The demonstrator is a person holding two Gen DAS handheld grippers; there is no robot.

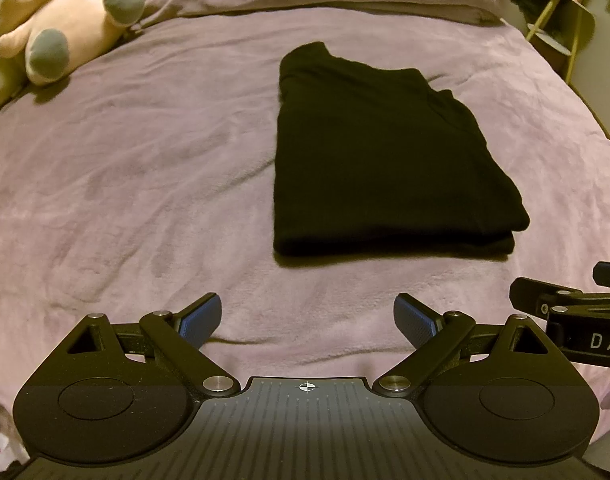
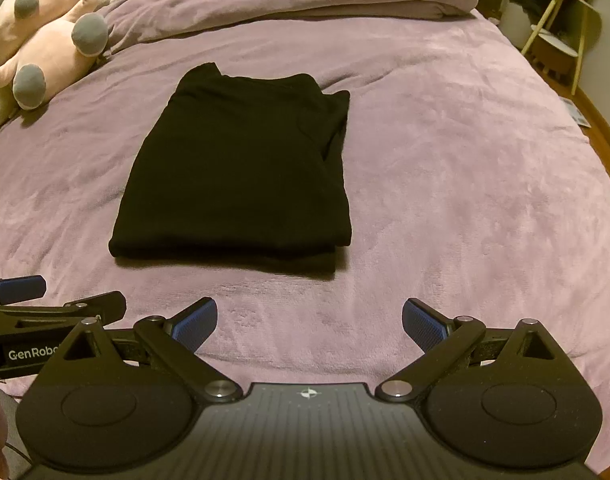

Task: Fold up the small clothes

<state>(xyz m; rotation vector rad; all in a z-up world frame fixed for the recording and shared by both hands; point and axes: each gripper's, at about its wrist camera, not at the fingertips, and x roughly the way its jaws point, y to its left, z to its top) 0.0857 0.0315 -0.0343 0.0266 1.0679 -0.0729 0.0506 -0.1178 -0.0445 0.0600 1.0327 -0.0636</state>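
I've got both tongs, left tongs (image 1: 307,318) and right tongs (image 2: 309,320), spread wide, gripping nothing. Black garment (image 1: 381,160) sits folded, a soft rectangle mid-frame on the fuzzy purple bed (image 1: 125,160).

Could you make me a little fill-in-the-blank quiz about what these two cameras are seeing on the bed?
1. The folded garment lying on the purple blanket is ____ in colour.
2. The left gripper and the right gripper both have their jaws ____.
3. The pink plush toy has ____ feet.

Missing words: black; open; grey
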